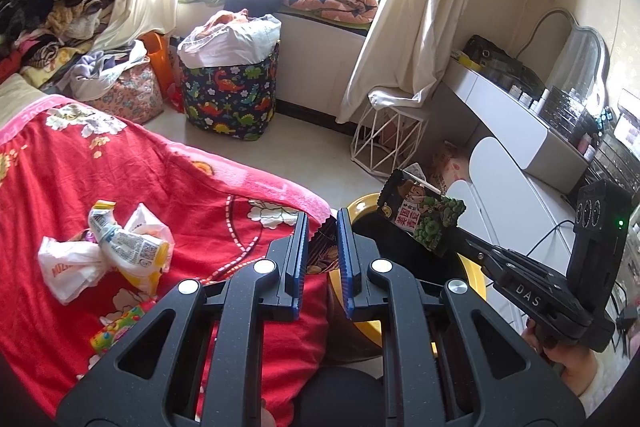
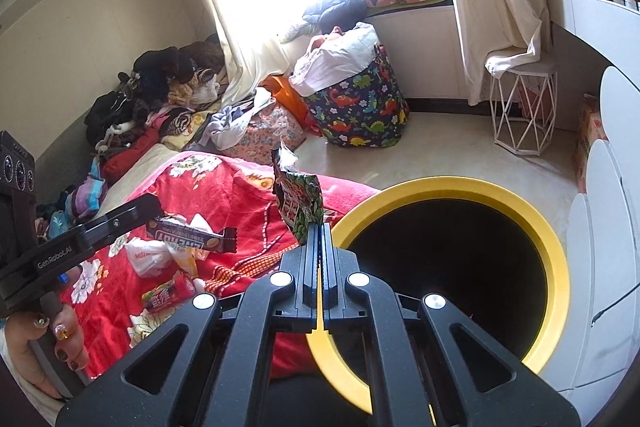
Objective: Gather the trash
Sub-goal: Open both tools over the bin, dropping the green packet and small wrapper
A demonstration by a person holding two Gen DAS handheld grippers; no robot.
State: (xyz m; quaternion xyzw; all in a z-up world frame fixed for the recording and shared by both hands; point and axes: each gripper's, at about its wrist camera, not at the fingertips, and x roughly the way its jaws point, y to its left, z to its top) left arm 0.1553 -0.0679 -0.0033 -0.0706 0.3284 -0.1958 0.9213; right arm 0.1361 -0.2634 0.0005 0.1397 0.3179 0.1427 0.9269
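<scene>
My left gripper is shut on a dark brown snack wrapper, held over the edge of the red floral blanket; the wrapper also shows in the right wrist view. My right gripper is shut on a green-and-black pea snack bag, held by the rim of the yellow bin; the bag also shows in the left wrist view, above the bin. On the blanket lie a crumpled white bag with a yellow wrapper and a colourful candy wrapper.
A dinosaur-print laundry basket and a white wire stool stand on the floor by the window. Piles of clothes lie at the far left. A white dresser runs along the right.
</scene>
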